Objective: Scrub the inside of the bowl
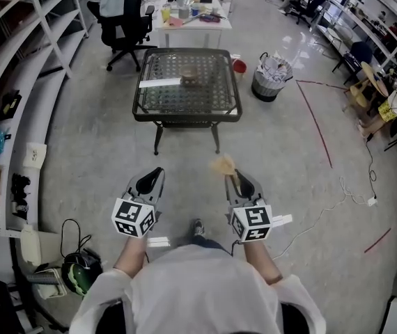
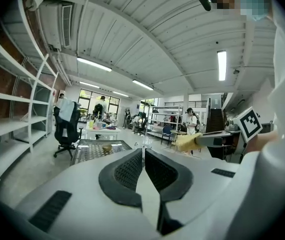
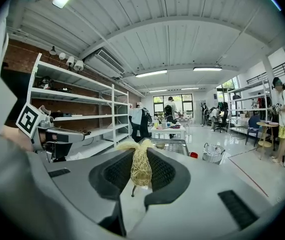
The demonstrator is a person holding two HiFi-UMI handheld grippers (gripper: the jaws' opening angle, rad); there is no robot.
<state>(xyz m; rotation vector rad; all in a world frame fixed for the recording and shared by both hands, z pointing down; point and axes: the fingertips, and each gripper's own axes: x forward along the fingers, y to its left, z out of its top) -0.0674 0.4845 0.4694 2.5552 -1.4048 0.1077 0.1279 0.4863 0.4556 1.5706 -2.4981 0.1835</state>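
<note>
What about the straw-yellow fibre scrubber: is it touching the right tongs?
Touching. The right gripper view shows the right tongs shut on the straw-yellow fibre scrubber, squeezing it from both sides.

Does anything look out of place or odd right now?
Nothing stands out. The bowl sits on the glass table with nothing visibly spilled, and the right gripper is shut on the fibre scrubber.

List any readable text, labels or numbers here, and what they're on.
None readable in any view.
Left marker cube on left gripper, right marker cube on right gripper: square patterns only, no letters.
Scrubber: no print.
Items on shelves and white table: too small to read.
</note>
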